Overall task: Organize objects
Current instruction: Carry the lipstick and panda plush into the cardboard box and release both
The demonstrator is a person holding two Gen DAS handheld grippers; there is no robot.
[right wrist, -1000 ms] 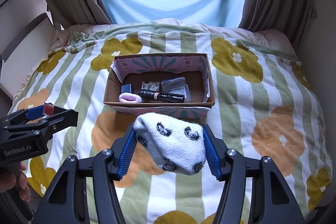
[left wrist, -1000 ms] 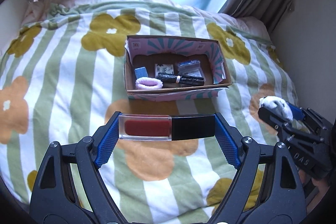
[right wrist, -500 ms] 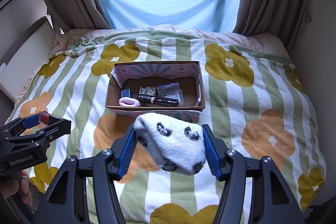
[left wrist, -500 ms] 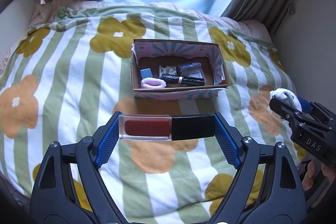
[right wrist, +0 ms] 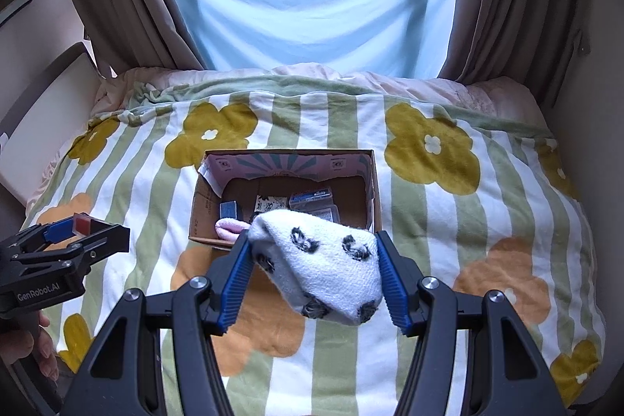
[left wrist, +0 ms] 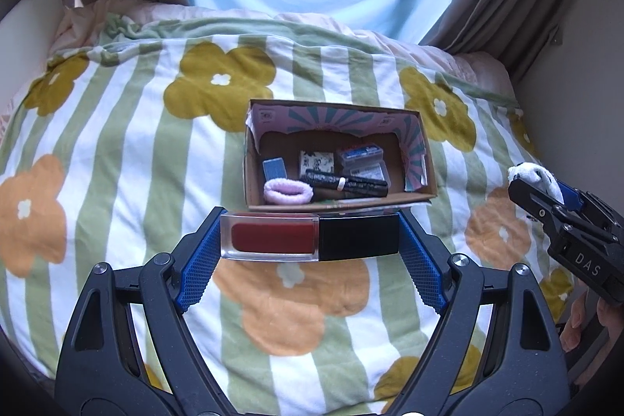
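Left gripper [left wrist: 310, 240] fingers clamp a red-and-black lip-gloss tube [left wrist: 310, 238] crosswise. Right gripper [right wrist: 314, 264] fingers clamp a spotted white sock [right wrist: 323, 268]. Both are held above the bed [right wrist: 448, 221], near the open cardboard box [left wrist: 427, 158].

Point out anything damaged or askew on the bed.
The cardboard box has ragged, torn paper lining curling off its inner walls, most clearly at the right end. Its contents lie jumbled. Nothing is spilled on the blanket.

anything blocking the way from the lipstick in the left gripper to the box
Nothing visible does. The left gripper holds the lipstick crosswise just short of the cardboard box, with only bare blanket between them. The box is open-topped.
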